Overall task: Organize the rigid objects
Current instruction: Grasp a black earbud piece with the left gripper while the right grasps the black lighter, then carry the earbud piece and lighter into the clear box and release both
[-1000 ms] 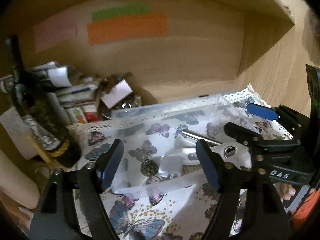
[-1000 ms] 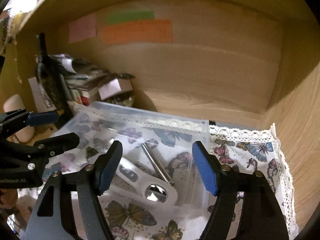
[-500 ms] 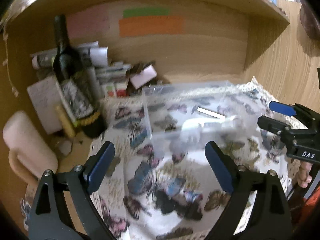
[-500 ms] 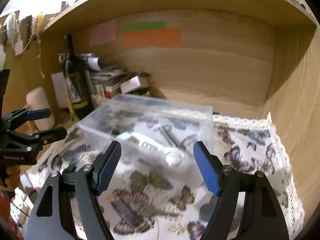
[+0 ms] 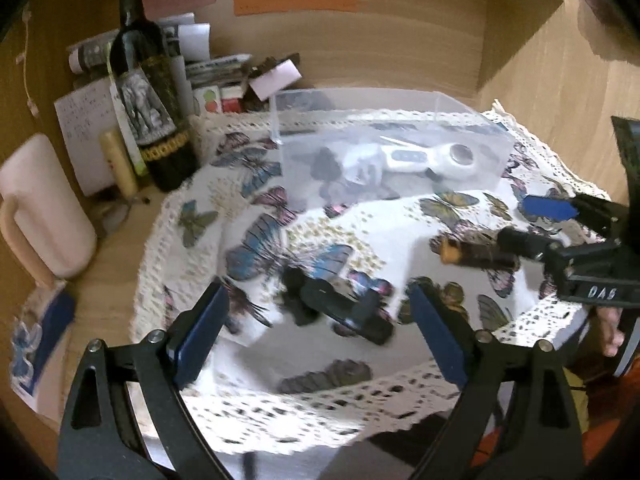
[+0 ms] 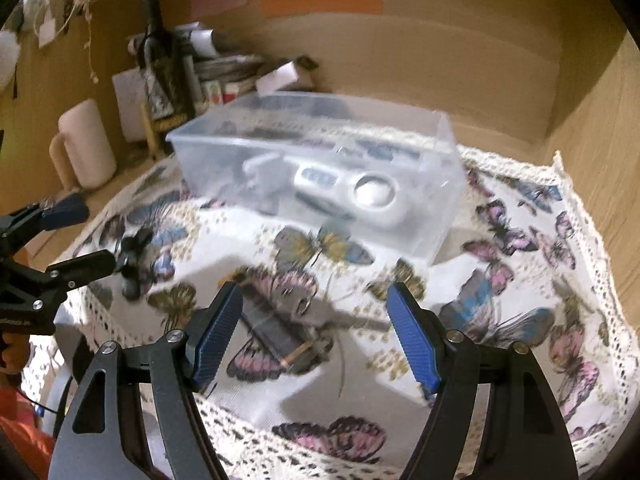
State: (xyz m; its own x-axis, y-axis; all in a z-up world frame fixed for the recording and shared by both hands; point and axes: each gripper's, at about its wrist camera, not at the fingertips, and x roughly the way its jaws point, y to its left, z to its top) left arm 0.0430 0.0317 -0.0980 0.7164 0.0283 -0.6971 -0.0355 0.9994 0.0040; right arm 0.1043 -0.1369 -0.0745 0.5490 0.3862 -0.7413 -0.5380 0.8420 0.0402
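A clear plastic box (image 5: 472, 120) (image 6: 436, 208) stands at the back of a butterfly-print cloth (image 5: 360, 208). Inside lies a white tool with a round lens (image 5: 424, 156) (image 6: 352, 188) and a metal rod. A black flat object (image 5: 344, 312) lies on the cloth just ahead of my open, empty left gripper (image 5: 316, 332). A dark stick with a brown end (image 5: 476, 254) (image 6: 288, 344) lies ahead of my open, empty right gripper (image 6: 312, 332). A small dark piece (image 6: 134, 264) sits near the left gripper's fingers in the right wrist view.
A dark wine bottle (image 5: 148, 80) (image 6: 160, 68), a pale mug (image 5: 40, 208) (image 6: 82, 148), papers and small boxes (image 5: 224, 76) crowd the back left of the wooden alcove. The alcove's side wall (image 6: 592, 128) rises on the right. The cloth's lace edge (image 5: 320, 412) hangs over the front.
Both grippers have pulled back and up from over the clear box toward the cloth's front edge. The black object and the dark stick have come into view. Both stay open.
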